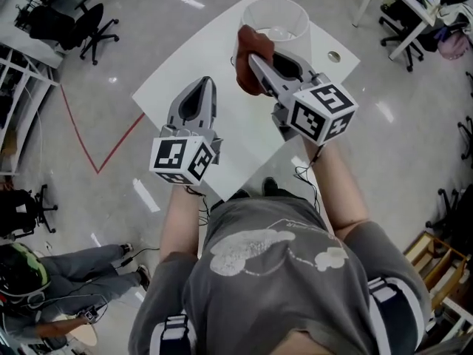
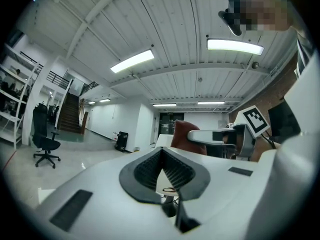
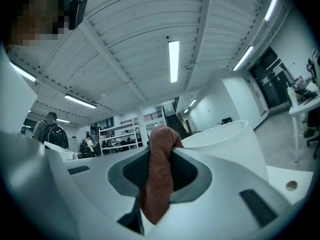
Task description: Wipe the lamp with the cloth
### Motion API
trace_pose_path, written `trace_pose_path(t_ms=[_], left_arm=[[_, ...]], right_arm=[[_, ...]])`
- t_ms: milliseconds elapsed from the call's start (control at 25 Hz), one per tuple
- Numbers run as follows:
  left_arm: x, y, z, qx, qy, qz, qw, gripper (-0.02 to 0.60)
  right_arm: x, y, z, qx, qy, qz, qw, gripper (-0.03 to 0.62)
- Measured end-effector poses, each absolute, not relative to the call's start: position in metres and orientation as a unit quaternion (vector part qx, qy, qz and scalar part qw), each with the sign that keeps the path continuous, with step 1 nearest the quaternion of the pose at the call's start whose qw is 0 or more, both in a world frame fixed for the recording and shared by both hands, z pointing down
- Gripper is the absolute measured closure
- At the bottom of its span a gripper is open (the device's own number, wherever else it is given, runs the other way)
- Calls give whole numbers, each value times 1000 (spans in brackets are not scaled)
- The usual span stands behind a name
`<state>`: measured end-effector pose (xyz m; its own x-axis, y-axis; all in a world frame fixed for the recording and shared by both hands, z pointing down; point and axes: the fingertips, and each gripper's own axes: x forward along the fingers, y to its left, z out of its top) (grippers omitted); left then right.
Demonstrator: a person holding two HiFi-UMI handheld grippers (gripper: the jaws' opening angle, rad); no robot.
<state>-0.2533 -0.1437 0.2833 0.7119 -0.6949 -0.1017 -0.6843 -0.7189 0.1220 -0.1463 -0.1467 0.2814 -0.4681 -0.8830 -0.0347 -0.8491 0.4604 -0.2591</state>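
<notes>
A white lamp with a round shade (image 1: 277, 19) stands at the far end of the white table (image 1: 192, 69). My right gripper (image 1: 255, 59) is shut on a reddish-brown cloth (image 1: 251, 54), which hangs against the shade's near left side. In the right gripper view the cloth (image 3: 161, 171) is pinched between the jaws, with the shade (image 3: 225, 144) just to its right. My left gripper (image 1: 198, 95) hovers over the table's middle, shut with nothing in it. The left gripper view shows its jaws (image 2: 161, 159) meeting, and the cloth (image 2: 182, 134) beyond them.
A small round hole (image 1: 333, 55) marks the table's right corner. Office chairs (image 1: 89, 28) stand on the floor at the left, desks (image 1: 414, 13) at the top right. A second person (image 1: 66, 279) crouches at the lower left. Red tape (image 1: 111, 150) lines the floor.
</notes>
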Motion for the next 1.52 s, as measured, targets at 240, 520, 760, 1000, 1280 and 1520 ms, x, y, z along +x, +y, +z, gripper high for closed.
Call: trace_pose_path(t_ms=[240, 520, 760, 1000, 1280, 1520], left_arm=[[-268, -161, 296, 927, -367, -62, 53, 574], [-271, -183, 305, 945, -318, -50, 64, 574], [-284, -195, 316, 953, -290, -42, 79, 574], [-285, -200, 332, 960, -262, -33, 94, 574], [-285, -206, 362, 966, -225, -14, 125, 574], [-285, -222, 340, 973, -200, -34, 114, 574]], right_arm=[[-166, -162, 289, -516, 847, -107, 74, 503], [-187, -171, 314, -547, 825, -128, 61, 503], [-196, -178, 352, -582, 798, -155, 40, 503], [-194, -178, 383, -616, 769, -168, 31, 503], [-202, -182, 412, -651, 736, -183, 13, 503], [-207, -194, 370, -672, 725, -148, 38, 503]])
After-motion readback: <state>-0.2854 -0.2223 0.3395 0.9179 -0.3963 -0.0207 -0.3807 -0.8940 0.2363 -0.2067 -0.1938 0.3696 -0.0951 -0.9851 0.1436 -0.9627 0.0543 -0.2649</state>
